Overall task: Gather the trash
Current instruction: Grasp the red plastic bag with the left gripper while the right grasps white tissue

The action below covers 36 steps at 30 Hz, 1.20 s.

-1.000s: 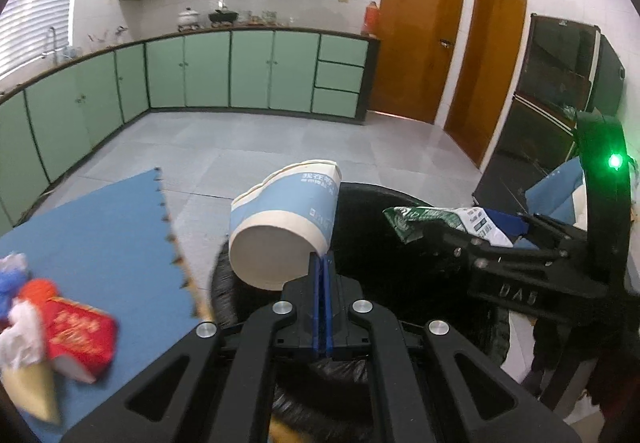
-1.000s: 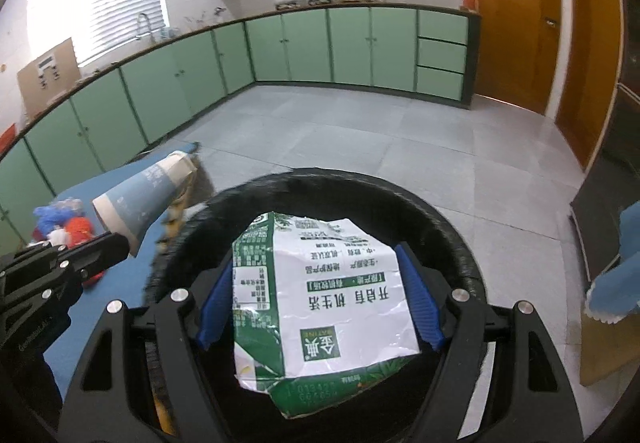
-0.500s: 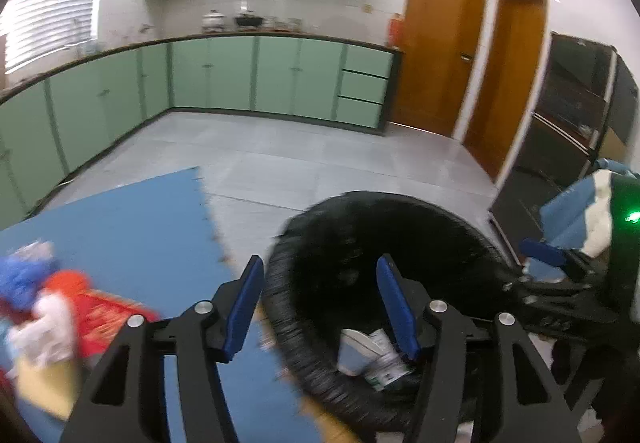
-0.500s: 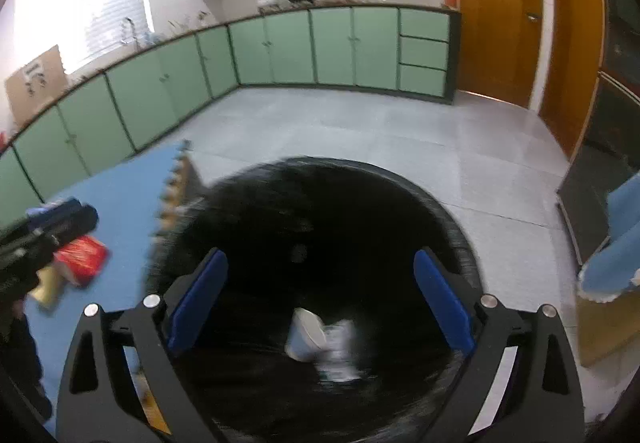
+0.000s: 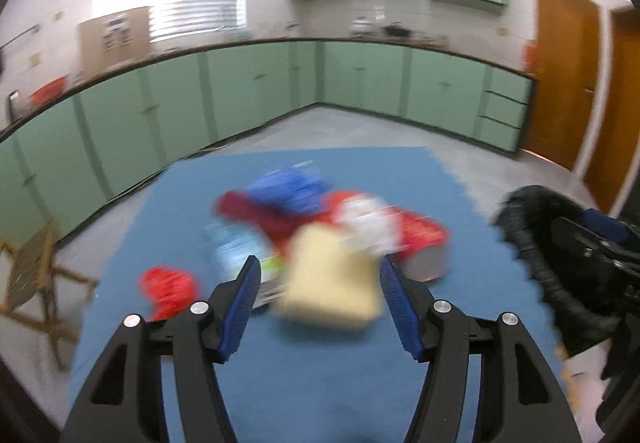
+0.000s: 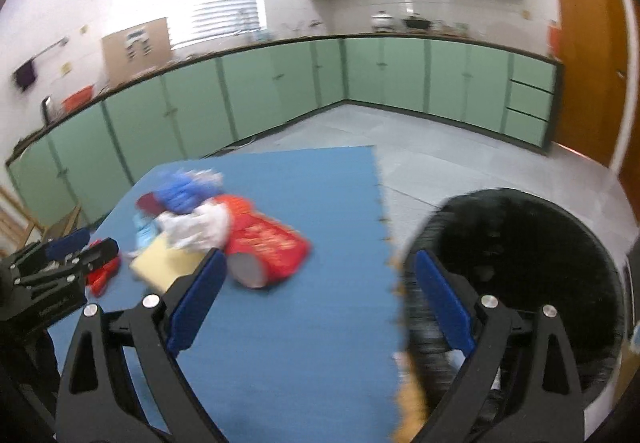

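Left gripper (image 5: 316, 283) is held wide open with the trash pile (image 5: 320, 227) dead ahead on the mat, nearer than to the equally open right gripper (image 6: 316, 295), bin (image 6: 520, 267) off right.

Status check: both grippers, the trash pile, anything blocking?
Left gripper open, empty, facing trash pile on blue mat. Right gripper open, empty, beside black bin. Nothing blocking; image blurred.
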Each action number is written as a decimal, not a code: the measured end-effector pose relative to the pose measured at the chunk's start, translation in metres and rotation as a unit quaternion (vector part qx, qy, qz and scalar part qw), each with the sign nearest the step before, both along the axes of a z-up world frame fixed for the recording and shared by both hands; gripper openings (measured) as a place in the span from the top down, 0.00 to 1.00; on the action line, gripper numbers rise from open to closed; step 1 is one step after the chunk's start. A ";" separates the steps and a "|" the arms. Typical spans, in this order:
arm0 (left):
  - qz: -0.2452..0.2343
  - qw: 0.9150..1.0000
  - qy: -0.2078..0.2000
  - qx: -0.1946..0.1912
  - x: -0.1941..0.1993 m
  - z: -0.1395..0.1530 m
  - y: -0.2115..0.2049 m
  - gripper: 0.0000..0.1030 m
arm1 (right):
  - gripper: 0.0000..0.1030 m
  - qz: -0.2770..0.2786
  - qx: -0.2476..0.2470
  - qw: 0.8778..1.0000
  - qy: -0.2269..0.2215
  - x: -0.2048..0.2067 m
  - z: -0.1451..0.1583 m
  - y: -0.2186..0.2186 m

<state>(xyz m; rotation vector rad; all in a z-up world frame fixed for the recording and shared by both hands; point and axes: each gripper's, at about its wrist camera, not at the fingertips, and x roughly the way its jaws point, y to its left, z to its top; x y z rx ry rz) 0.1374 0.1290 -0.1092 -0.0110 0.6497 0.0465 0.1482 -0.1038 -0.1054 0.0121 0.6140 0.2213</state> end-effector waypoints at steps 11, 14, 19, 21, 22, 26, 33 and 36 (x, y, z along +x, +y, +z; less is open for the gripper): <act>0.086 0.996 0.032 0.001 0.009 -0.043 0.079 0.41 | 0.11 0.034 -0.005 0.999 0.031 0.018 -0.024 0.075; 0.094 0.994 0.049 -0.003 0.017 -0.057 0.087 0.41 | 0.11 0.035 -0.005 0.999 0.032 0.024 -0.025 0.074; 0.107 0.991 0.081 -0.016 0.036 -0.077 0.099 0.41 | 0.15 0.046 -0.009 0.998 0.031 0.041 -0.024 0.085; 0.111 0.989 0.094 -0.027 0.043 -0.083 0.103 0.41 | 0.19 0.054 -0.006 0.998 0.034 0.049 -0.024 0.092; 0.113 0.988 0.100 -0.031 0.045 -0.086 0.105 0.42 | 0.19 0.057 -0.006 0.998 0.035 0.053 -0.025 0.095; 0.110 0.987 0.111 -0.035 0.051 -0.088 0.107 0.67 | 0.24 0.071 -0.008 0.997 0.037 0.065 -0.026 0.109; 0.107 0.991 0.072 -0.042 0.047 -0.066 0.101 0.77 | 0.44 0.081 -0.013 0.995 0.057 0.082 -0.034 0.118; 0.095 0.993 0.051 -0.044 0.045 -0.051 0.095 0.77 | 0.69 0.095 -0.011 0.993 0.074 0.086 -0.040 0.121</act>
